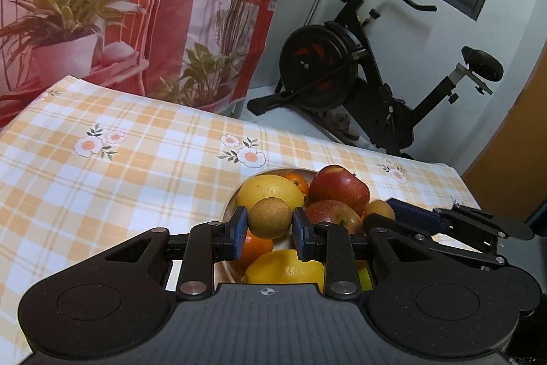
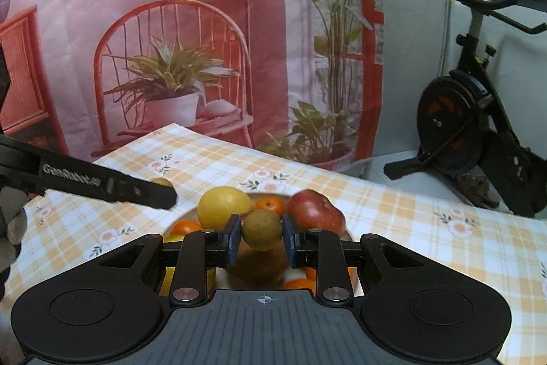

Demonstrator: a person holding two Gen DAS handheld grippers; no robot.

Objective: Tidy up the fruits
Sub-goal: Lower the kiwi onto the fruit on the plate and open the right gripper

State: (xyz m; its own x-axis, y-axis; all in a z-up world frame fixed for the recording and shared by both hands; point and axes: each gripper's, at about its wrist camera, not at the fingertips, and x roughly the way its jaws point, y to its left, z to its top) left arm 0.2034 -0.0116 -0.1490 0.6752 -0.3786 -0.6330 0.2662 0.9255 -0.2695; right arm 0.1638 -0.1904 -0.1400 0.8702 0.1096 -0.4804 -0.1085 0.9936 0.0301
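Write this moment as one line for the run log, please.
left gripper: shut on small round brown fruit | right gripper: shut on second brown fruit | both above white fruit bowl

A checked cloth (image 1: 136, 166) is covering the table, looking matt. The apples (image 1: 338, 187) are shining glossy; the brown fruit (image 1: 270, 217) is looking rough and dull.

Bowl (image 1: 229, 204) mostly hidden under fruit, grippers.
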